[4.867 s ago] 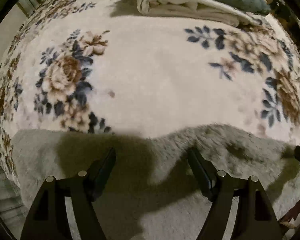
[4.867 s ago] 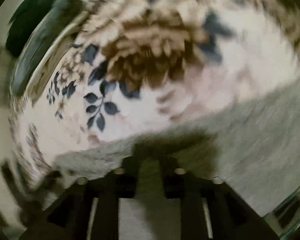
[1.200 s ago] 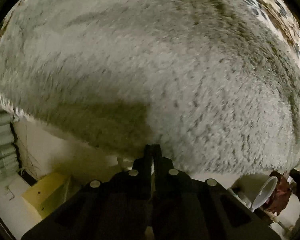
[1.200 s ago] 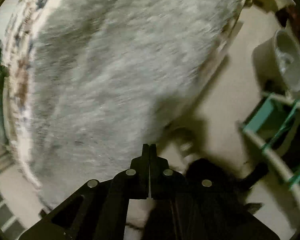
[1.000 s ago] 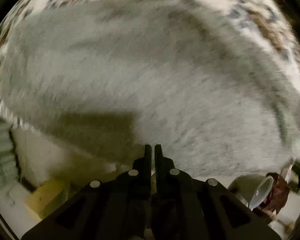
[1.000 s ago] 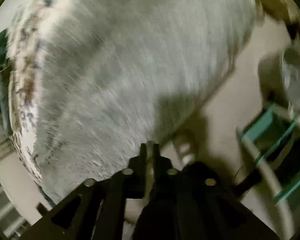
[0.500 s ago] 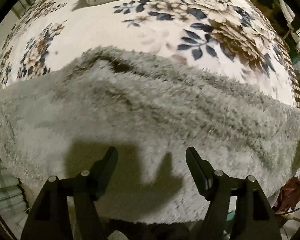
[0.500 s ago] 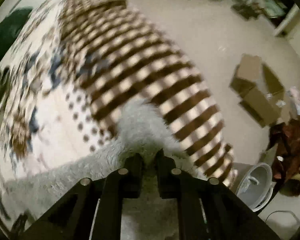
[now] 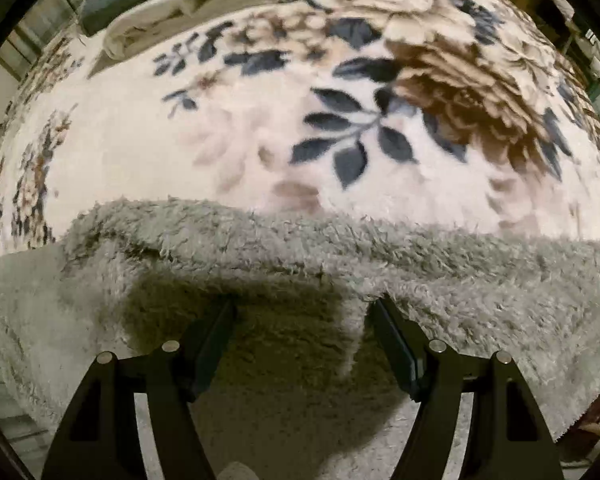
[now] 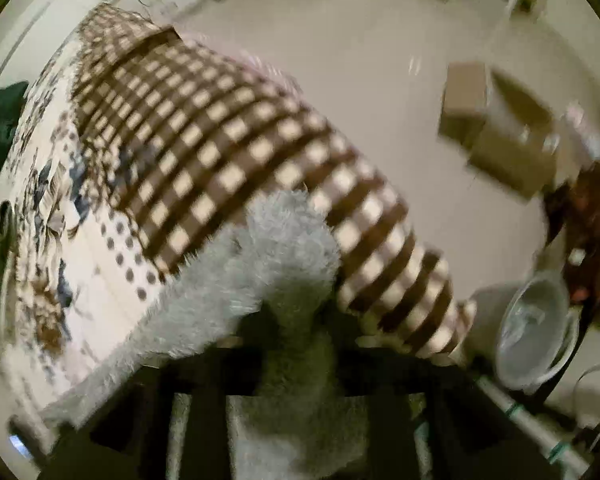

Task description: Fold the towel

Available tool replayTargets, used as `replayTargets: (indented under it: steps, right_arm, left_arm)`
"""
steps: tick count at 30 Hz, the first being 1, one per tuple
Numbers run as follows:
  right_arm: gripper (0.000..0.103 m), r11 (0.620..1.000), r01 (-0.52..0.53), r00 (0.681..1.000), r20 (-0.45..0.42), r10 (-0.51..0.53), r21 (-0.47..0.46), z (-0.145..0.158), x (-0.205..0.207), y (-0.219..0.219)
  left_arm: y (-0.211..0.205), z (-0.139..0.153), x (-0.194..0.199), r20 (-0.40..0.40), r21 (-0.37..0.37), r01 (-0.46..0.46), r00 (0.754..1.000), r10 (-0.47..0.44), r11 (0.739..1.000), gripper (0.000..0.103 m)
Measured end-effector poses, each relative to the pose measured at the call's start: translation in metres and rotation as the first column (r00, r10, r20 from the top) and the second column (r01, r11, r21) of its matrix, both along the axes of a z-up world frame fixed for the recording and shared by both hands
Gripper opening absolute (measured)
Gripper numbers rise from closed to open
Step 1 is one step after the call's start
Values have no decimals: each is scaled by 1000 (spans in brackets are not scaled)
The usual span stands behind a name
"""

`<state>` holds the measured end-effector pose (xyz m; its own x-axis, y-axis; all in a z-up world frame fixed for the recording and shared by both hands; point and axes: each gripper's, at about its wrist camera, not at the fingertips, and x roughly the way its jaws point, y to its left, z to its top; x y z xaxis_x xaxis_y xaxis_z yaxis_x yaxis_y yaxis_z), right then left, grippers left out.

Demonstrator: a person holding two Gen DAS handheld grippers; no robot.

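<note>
Towel (image 9: 440, 280) sits folded under the wide-open left gripper (image 9: 300, 316); right gripper (image 10: 300, 320) jaws opening, towel corner between them.

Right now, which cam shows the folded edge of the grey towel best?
The left wrist view. The towel runs sharp across the frame, its folded top layer lying over the lower one on the floral blanket. The right wrist view is blurred and shows only one fluffy corner bunched between the opening right tongs.

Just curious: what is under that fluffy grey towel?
The grey towel lies on a floral blanket, which shows beyond its far edge. Whatever the towel covers directly is hidden.
</note>
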<state>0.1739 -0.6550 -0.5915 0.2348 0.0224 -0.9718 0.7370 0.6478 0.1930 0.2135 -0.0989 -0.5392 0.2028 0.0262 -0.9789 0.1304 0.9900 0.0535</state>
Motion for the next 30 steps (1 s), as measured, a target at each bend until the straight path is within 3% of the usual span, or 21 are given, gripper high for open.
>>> replayTargets:
  steps: [2, 3, 6, 11, 13, 17, 19, 20, 21, 23, 26, 28, 30]
  right_arm:
    - [64, 999, 45, 998, 40, -45, 6, 7, -20, -3]
    - [66, 997, 73, 995, 67, -74, 21, 13, -37, -3]
    - [69, 986, 152, 981, 108, -159, 70, 19, -82, 1]
    - [74, 934, 234, 950, 141, -279, 270, -32, -138, 15]
    - [74, 925, 283, 935, 143, -325, 254, -46, -148, 18]
    - [72, 923, 330, 879, 291, -376, 198, -35, -153, 19]
    - [58, 943, 291, 920, 224, -322, 161, -39, -135, 22]
    - [30, 950, 267, 933, 202, -297, 161, -43, -128, 25]
    - [10, 963, 228, 960, 135, -247, 141, -48, -118, 32]
    - [6, 972, 214, 967, 121, -226, 99, -45, -112, 40]
    - [5, 963, 270, 948, 168, -270, 20, -15, -123, 45]
    - [5, 952, 307, 935, 189, -301, -2, 1, -134, 45]
    - [5, 956, 293, 942, 164, -293, 26, -4, -140, 42]
  left_arm:
    - [3, 10, -6, 2, -6, 17, 1000, -17, 1000, 69]
    - [4, 14, 2, 1, -8, 21, 1000, -21, 1000, 69]
    - [20, 30, -22, -25, -49, 5, 1000, -6, 999, 69]
    - [28, 13, -62, -123, -58, 5, 992, -12, 998, 69]
    - [27, -1, -69, -166, -23, 20, 986, -23, 1000, 69]
    - [24, -7, -73, -144, 8, 54, 988, -52, 999, 69]
    - [12, -7, -78, -139, 26, 64, 988, -60, 998, 69]
    - [6, -6, -75, -137, 28, 66, 989, -61, 997, 69]
    - [-2, -6, -71, -135, 32, 71, 989, -66, 997, 69]
    - [-14, -5, -64, -134, 41, 81, 988, -75, 996, 69]
    - [-28, 5, -57, -127, 45, 96, 988, -90, 994, 69]
    - [-46, 16, -44, -98, 24, 110, 989, -108, 994, 69]
    - [-61, 24, -34, -60, 14, 131, 990, -130, 991, 69]
